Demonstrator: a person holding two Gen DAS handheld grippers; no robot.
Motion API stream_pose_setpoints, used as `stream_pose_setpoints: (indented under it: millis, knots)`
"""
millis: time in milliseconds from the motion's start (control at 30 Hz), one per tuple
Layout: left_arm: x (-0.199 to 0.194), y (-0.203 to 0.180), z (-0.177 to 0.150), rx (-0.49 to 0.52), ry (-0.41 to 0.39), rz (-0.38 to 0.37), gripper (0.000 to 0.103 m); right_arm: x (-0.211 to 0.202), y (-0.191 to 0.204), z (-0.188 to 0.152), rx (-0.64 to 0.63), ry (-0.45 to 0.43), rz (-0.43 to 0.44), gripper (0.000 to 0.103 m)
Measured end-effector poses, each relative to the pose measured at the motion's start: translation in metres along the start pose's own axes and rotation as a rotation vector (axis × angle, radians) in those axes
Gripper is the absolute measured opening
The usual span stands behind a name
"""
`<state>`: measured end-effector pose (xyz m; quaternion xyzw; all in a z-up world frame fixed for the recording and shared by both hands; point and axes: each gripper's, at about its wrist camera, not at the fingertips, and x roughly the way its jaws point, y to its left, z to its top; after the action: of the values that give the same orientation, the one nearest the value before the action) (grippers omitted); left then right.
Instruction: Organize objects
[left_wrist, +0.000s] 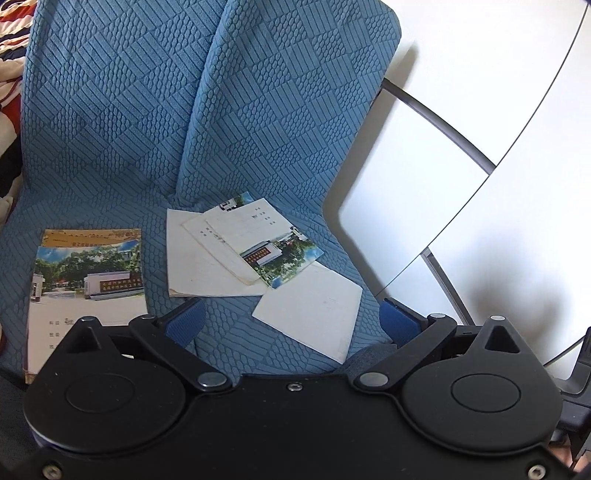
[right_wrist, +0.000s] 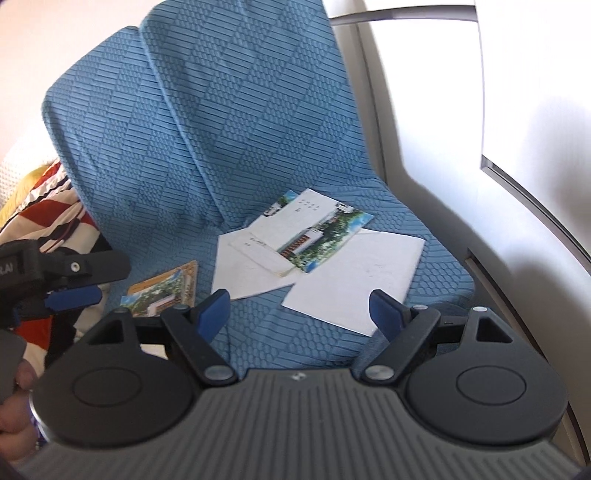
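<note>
Booklets (left_wrist: 243, 251) lie scattered mid-frame on blue seat (left_wrist: 229, 332), one (left_wrist: 86, 280) apart at left. Both tongs, left gripper (left_wrist: 291, 317) & right gripper (right_wrist: 301, 310), are spread, empty. Best slide under nearest white sheet (right_wrist: 354, 280), pinch edge, stack w/ rest.

Bright daylight, soft shadows, overexposed white panels, fisheye-curved edges, slight blur

Five notebooks (left_wrist: 86, 280) on one blue chair (left_wrist: 129, 129), two grippers (right_wrist: 299, 310)
</note>
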<state>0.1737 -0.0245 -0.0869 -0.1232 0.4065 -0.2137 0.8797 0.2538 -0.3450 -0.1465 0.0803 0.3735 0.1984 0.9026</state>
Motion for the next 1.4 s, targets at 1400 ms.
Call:
stream_pose_setpoints:
  millis: [1400]
  knots:
    - [0.174, -0.011, 0.006, -0.044, 0.188, 0.013, 0.100, 0.114, -0.091, -0.013, 0.125, 0.134, -0.032, 0.084]
